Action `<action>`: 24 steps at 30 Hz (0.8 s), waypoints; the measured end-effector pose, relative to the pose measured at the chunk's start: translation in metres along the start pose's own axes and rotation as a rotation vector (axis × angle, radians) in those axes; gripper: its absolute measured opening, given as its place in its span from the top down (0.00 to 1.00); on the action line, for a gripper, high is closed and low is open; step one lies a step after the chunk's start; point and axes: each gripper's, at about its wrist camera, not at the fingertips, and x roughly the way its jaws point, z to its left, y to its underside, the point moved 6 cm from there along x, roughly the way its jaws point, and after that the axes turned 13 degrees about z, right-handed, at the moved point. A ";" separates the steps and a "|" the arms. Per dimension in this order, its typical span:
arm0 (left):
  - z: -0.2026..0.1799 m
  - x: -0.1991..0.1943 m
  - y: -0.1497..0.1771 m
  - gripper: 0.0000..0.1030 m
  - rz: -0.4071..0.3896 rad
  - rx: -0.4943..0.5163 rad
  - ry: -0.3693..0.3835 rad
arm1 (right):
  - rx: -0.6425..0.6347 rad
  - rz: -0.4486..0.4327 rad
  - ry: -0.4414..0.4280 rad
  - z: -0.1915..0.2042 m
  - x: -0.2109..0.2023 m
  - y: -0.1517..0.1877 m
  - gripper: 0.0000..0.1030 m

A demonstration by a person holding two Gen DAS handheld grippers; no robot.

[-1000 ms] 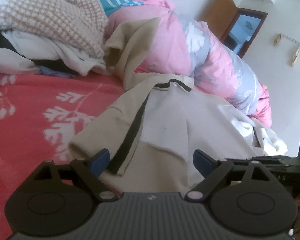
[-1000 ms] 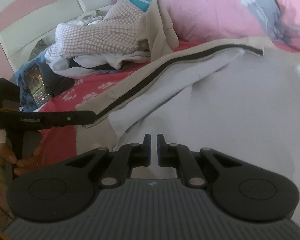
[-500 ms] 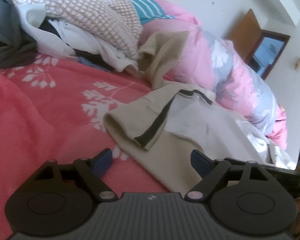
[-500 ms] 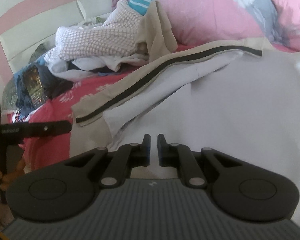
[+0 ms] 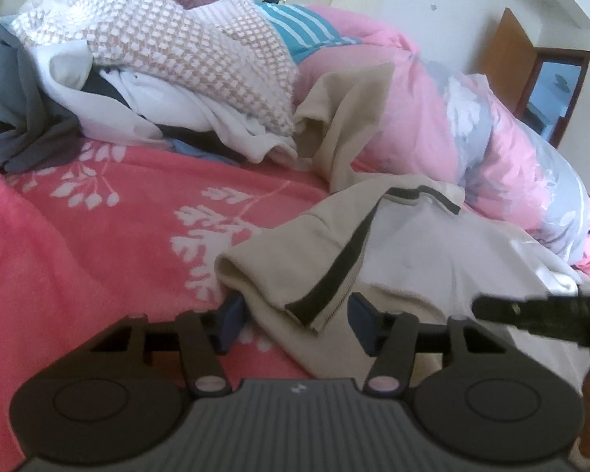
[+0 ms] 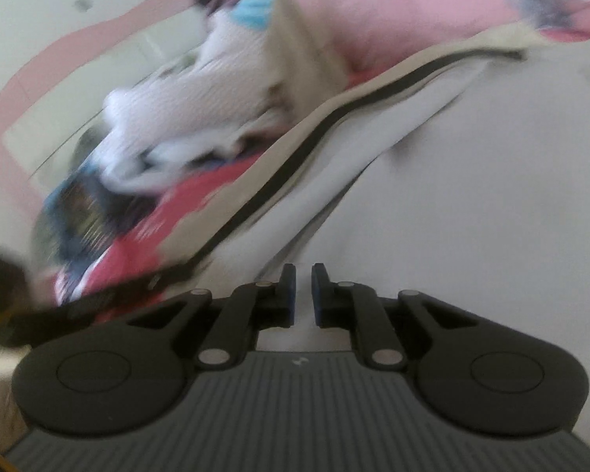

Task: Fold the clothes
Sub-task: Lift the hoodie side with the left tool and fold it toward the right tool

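Left gripper (image 5: 295, 320) low over the bed, jaws spread wide, the folded corner of the beige jacket (image 5: 283, 275) lying between the two blue pads (image 5: 232, 314) — cloth in the gap, not yet pinched. The jacket lies on the red floral blanket (image 5: 98, 244), opened so its pale grey lining (image 5: 421, 263) faces up; a dark zipper band (image 5: 334, 271) runs along the turned-back front edge toward the collar. One beige sleeve (image 5: 346, 118) is draped up against the pink and grey duvet (image 5: 472, 126) behind. A heap of unfolded laundry (image 5: 169, 59) sits further back on the blanket, a checked knit on top, white and dark items beneath. Right gripper (image 6: 303, 291) — jaws drawn nearly together with a narrow slit between the pads, poised over the pale lining (image 6: 472, 216); this view is motion-blurred and whether any cloth is caught in the slit cannot be told. The right gripper's dark body shows at the right edge of the left wrist view.
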 end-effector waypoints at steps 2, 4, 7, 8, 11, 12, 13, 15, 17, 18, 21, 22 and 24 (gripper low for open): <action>-0.001 0.002 -0.001 0.45 -0.012 0.002 -0.005 | 0.028 0.004 0.001 -0.006 0.014 -0.010 0.91; -0.001 0.002 -0.001 0.45 -0.020 0.002 -0.004 | 0.040 0.045 -0.002 -0.007 0.036 -0.010 0.91; 0.000 0.002 -0.001 0.45 -0.027 -0.001 0.004 | -0.016 0.059 -0.031 0.009 0.041 0.004 0.91; 0.000 0.002 -0.001 0.45 -0.028 -0.002 0.008 | -0.039 0.058 -0.039 0.015 0.041 0.009 0.91; 0.002 0.001 -0.001 0.45 -0.031 -0.007 0.020 | -0.015 0.076 -0.132 0.015 0.030 0.014 0.91; 0.002 0.000 0.000 0.45 -0.031 -0.009 0.023 | 0.018 0.069 -0.161 0.011 0.024 0.013 0.90; 0.003 -0.001 0.000 0.44 -0.032 -0.011 0.025 | 0.048 0.053 -0.183 0.009 0.017 0.010 0.90; 0.003 -0.003 0.001 0.44 -0.033 -0.017 0.029 | 0.080 0.014 -0.230 0.011 0.005 0.002 0.88; 0.005 -0.005 0.001 0.44 -0.036 -0.022 0.026 | 0.113 0.012 -0.305 0.020 0.004 -0.008 0.80; 0.006 -0.007 0.001 0.45 -0.040 -0.025 0.023 | 0.130 0.016 -0.346 0.025 0.005 -0.013 0.70; 0.012 -0.012 0.001 0.45 -0.055 -0.040 0.021 | 0.190 0.059 -0.403 0.037 0.021 -0.026 0.57; 0.014 -0.015 0.001 0.45 -0.062 -0.047 0.020 | 0.208 0.072 -0.400 0.040 0.028 -0.030 0.57; 0.021 -0.018 0.001 0.45 -0.070 -0.061 0.020 | 0.240 0.076 -0.366 0.039 0.040 -0.037 0.57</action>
